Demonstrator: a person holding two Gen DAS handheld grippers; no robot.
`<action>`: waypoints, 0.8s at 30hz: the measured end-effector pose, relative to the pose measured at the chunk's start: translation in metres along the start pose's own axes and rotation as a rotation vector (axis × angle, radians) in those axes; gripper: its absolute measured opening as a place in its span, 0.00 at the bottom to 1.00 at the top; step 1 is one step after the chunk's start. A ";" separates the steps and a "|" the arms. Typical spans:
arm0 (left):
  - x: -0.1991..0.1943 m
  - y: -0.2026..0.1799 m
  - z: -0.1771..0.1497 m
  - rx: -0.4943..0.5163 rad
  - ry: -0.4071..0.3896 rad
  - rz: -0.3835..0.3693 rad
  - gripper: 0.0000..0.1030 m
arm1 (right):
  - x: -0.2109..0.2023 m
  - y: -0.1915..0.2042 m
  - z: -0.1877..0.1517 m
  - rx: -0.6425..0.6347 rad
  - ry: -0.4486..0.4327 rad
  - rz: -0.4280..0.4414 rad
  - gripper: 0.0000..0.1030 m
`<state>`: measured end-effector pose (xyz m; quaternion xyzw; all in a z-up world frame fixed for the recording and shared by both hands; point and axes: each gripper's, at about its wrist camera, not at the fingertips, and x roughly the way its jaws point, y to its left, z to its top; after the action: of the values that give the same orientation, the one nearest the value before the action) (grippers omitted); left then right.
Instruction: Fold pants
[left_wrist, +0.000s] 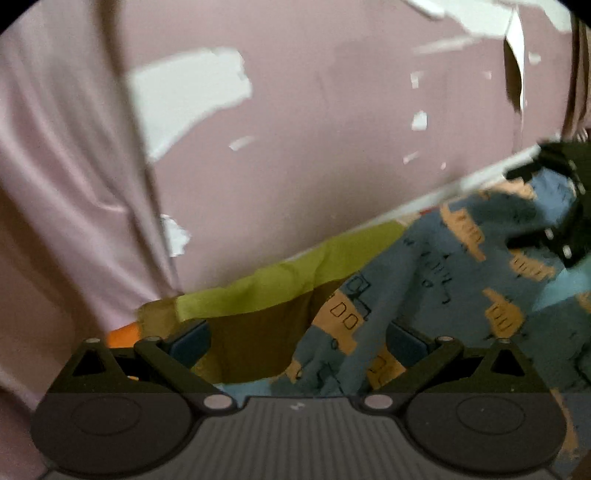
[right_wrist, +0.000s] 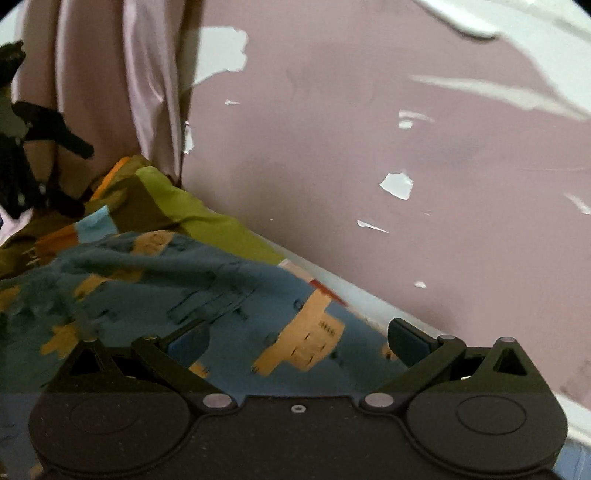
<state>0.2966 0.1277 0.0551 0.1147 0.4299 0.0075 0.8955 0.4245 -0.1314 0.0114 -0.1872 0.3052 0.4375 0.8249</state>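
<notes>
Beside the peeling pink wall, the blue cotton pants with tan block prints lay rumpled over a green and brown patchwork bedspread, reaching its wall-side edge. Left gripper hung over the pants with jaws apart, nothing between them. Right gripper hovered likewise, fingers spread and empty. Pink curtain hung nearby.

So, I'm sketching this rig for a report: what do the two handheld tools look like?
Both match: the left tool and right tool have matte black angular linkage arms, silver pivot pins, dark blue finger pads, and round black housings. No cables or sleeves show.
</notes>
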 end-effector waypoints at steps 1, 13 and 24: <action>0.015 -0.001 0.002 0.014 0.007 -0.011 1.00 | 0.008 -0.005 0.002 -0.001 0.009 0.016 0.99; 0.089 0.006 0.011 0.153 -0.013 -0.275 0.74 | 0.046 -0.050 0.005 0.023 0.091 0.130 0.76; 0.106 -0.020 0.021 0.227 0.050 -0.324 0.17 | 0.061 -0.049 0.007 -0.056 0.109 0.116 0.29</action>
<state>0.3780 0.1159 -0.0173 0.1440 0.4629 -0.1824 0.8554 0.4945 -0.1169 -0.0222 -0.2157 0.3476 0.4820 0.7748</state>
